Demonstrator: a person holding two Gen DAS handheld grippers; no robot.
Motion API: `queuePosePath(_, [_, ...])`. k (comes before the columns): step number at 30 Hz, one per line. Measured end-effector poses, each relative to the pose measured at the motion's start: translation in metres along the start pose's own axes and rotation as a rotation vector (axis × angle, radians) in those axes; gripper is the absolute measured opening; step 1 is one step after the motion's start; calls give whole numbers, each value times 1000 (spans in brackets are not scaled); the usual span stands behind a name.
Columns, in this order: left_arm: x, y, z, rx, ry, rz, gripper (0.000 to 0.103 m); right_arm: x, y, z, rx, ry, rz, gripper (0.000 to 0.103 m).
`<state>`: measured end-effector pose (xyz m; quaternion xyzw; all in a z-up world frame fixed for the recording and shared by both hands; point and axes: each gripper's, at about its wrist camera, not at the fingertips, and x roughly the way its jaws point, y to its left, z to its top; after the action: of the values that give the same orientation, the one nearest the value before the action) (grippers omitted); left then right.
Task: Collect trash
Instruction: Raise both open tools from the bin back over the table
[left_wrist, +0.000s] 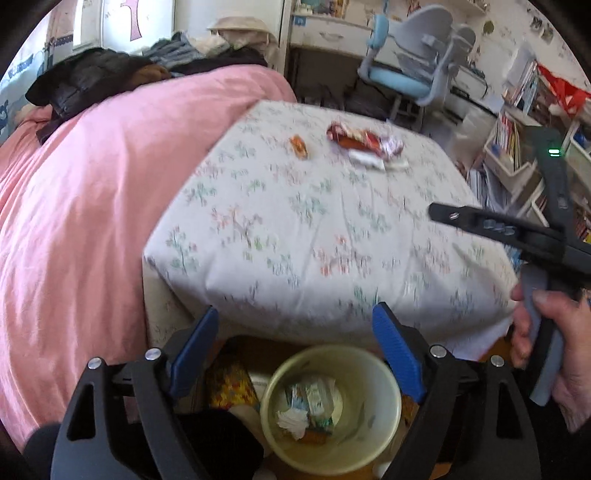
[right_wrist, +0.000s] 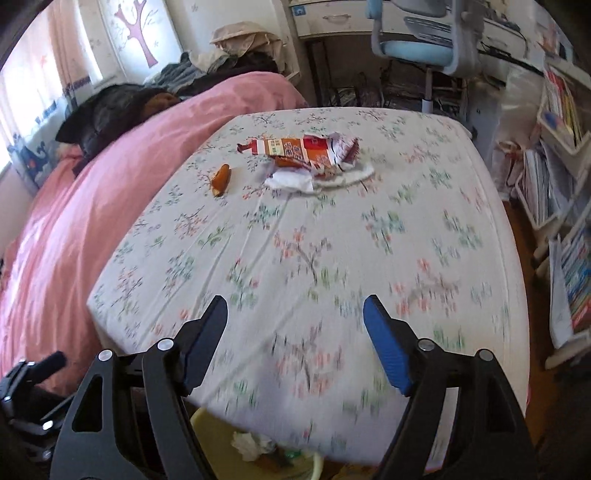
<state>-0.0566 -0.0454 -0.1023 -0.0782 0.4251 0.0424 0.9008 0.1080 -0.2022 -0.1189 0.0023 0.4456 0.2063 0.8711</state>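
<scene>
Hovering low in the frame, the left tool (left_wrist: 295, 332) is spread wide and empty above the bin (left_wrist: 330, 410), which already contains wrappers. The right tool (right_wrist: 295, 321), also wide apart and empty, is over the near edge of the bed (right_wrist: 332, 240). Upper centre on the floral sheet lie a red wrapper (right_wrist: 306, 151), a white tissue (right_wrist: 291, 181) touching it, and a small orange wrapper (right_wrist: 221, 180) just left.

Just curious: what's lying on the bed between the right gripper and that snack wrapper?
Nothing: in the right wrist view, only bare flowered sheet separates the right gripper from the snack wrapper.
</scene>
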Motion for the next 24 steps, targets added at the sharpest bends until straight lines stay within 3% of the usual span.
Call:
queuePosePath(8, [-4, -5, 40, 57, -109, 28, 88, 49, -16, 46, 32, 49, -37, 73])
queuePosePath(17, [6, -9, 89, 61, -145, 76, 92, 75, -28, 60, 61, 80, -35, 74])
queuePosePath(20, [1, -19, 101, 110, -183, 84, 94, 78, -29, 61, 62, 92, -25, 75])
queuePosePath(24, [11, -23, 119, 183, -209, 165, 95, 77, -25, 60, 45, 100, -19, 78])
